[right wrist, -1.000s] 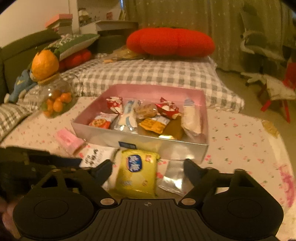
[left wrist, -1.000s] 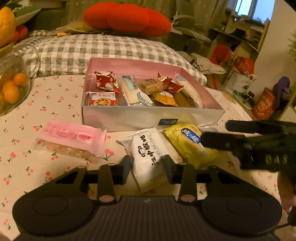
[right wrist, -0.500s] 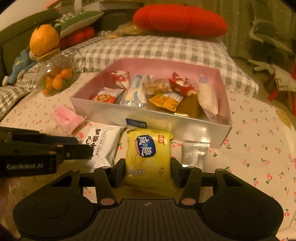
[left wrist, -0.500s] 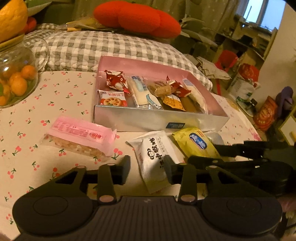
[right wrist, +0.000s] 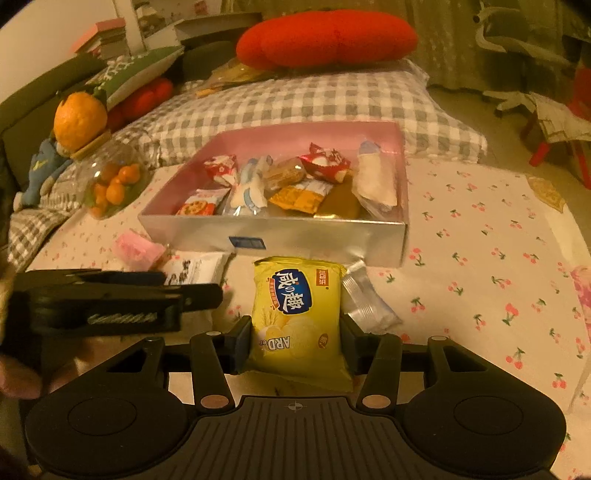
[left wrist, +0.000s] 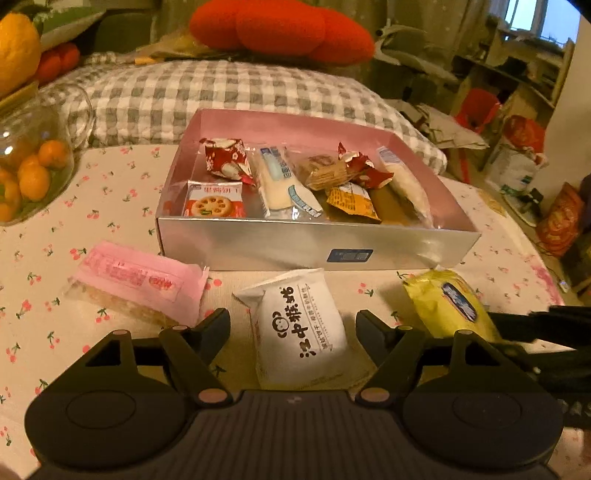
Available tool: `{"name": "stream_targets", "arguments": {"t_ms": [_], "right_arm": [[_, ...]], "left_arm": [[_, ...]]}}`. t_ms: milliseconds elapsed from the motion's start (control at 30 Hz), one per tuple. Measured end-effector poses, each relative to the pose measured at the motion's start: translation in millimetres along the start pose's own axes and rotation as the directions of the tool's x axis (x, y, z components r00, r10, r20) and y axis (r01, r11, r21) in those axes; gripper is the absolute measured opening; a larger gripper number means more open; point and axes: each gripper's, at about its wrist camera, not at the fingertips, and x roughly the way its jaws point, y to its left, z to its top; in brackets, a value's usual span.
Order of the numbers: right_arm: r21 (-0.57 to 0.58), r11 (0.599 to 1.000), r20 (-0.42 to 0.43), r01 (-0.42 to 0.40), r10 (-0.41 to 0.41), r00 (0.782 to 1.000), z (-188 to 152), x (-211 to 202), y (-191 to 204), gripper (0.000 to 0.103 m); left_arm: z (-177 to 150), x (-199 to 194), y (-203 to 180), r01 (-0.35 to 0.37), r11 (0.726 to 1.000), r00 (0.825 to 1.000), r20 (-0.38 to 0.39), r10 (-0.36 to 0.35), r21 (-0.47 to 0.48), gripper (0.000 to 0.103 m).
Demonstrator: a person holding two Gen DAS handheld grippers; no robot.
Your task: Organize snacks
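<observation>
Cherry-print cloth [left wrist: 110,177] bears a half-filled box [left wrist: 317,240]; four snacks wait outside. Right gripper [right wrist: 295,336] pinches the yellow packet [right wrist: 299,306]; left gripper [left wrist: 291,328] gapes around the white packet [left wrist: 299,325].

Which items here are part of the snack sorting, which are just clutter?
Job: pink box, white packet between the open left gripper, yellow packet clamped in the right gripper, pink packet.
Clutter: orange jar, red cushion, checked pillow.
</observation>
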Motion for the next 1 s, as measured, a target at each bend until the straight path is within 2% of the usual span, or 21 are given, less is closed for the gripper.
{"name": "stream_targets", "arguments": {"t_ms": [100,133,167,267,700,1000], "right_arm": [[-0.010,1.000,0.001,-0.002,0.002,1.000,-2.6,-3.9,0.5,0.049],[-0.014,1.000,0.001,-0.001,0.001,1.000,-3.4,-4.7,1.2,0.049],[-0.016,1.000,-0.001,-0.001,0.001,1.000,-3.8,-5.3,1.4,0.049],[-0.019,1.000,-0.003,0.001,-0.001,1.000,-5.1,-6.6,3.0,0.049],[-0.029,1.000,0.004,0.004,-0.004,1.000,-8.1,-16.6,12.0,0.049],[-0.015,1.000,-0.006,-0.008,0.008,1.000,-4.3,-22.1,19.6,0.049]], "left_arm": [[-1.4,0.7,-8.8,-0.032,0.999,0.999,0.000,0.032,0.031,0.066],[-2.0,0.5,-11.9,-0.045,0.998,0.999,0.002,0.045,0.052,0.057],[-2.7,0.1,-14.5,-0.059,0.995,0.998,0.005,0.059,0.075,0.051],[-5.6,-2.1,-14.7,-0.056,0.993,0.998,0.009,0.055,0.103,0.047],[-18.9,-25.0,-6.6,-0.037,0.994,0.999,-0.031,0.041,0.102,0.043],[-17.4,-47.9,6.6,0.043,0.999,0.998,-0.038,-0.044,-0.019,0.043]]}}
